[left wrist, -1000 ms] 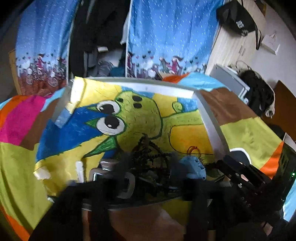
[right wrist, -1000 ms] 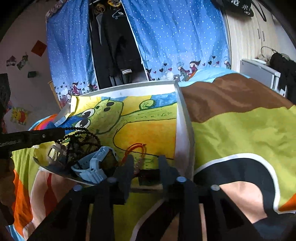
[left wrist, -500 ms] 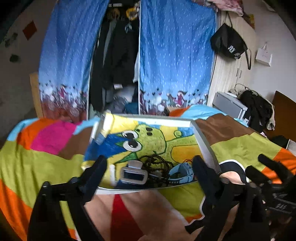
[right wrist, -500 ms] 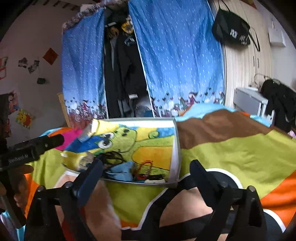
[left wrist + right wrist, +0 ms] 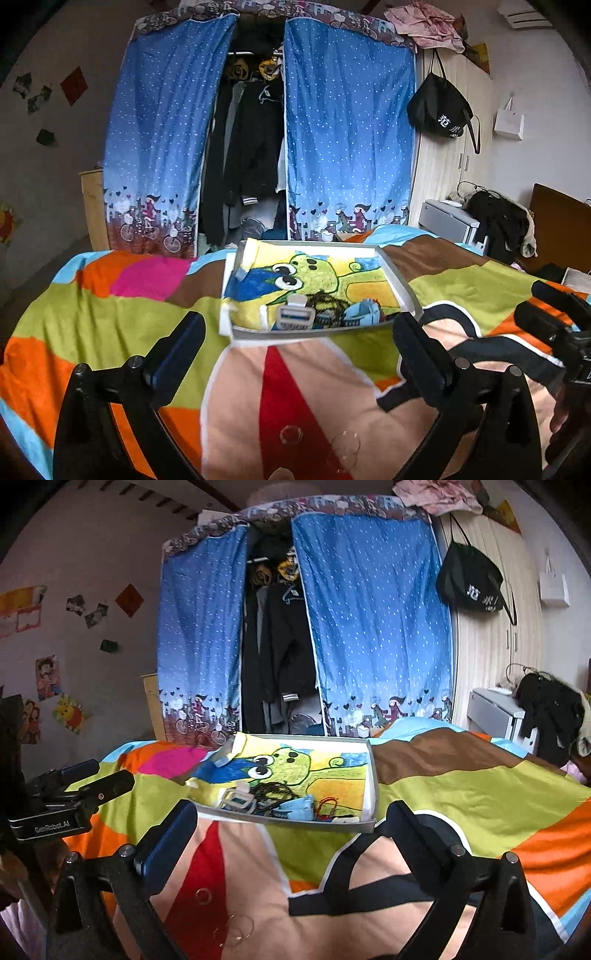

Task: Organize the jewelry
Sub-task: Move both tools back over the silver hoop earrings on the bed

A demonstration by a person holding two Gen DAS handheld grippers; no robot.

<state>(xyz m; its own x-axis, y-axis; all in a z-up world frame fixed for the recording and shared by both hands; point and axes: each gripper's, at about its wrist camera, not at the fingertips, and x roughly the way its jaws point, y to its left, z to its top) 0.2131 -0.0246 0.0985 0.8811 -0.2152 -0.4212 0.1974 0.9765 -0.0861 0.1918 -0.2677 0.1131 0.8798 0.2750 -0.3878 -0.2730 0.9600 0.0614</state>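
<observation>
A shallow grey tray [image 5: 399, 286] [image 5: 372, 775] lined with a green cartoon picture lies on the bed. Bunched at its near end are a white watch [image 5: 295, 317] [image 5: 236, 799], a black bead chain [image 5: 328, 303] [image 5: 275, 792], a blue watch [image 5: 360, 314] [image 5: 299, 808] and a red bracelet [image 5: 327, 805]. My left gripper [image 5: 297, 354] is open wide, empty, a little short of the tray. My right gripper [image 5: 290, 840] is likewise open and empty, back from the tray's front wall. Thin clear rings [image 5: 290, 434] [image 5: 203, 895] lie on the cover below the fingers.
The bed has a bright patchwork cover [image 5: 110, 321] [image 5: 480, 797]. Behind it stands a wardrobe with blue dotted curtains [image 5: 347, 147] [image 5: 373, 627]. A black bag [image 5: 439, 110] hangs at the right, above a grey cabinet [image 5: 447, 221] with dark clothes.
Both grippers have drawn back from the tray's jewelry and gone from nearly shut to wide open. The tray now looks smaller and farther off.
</observation>
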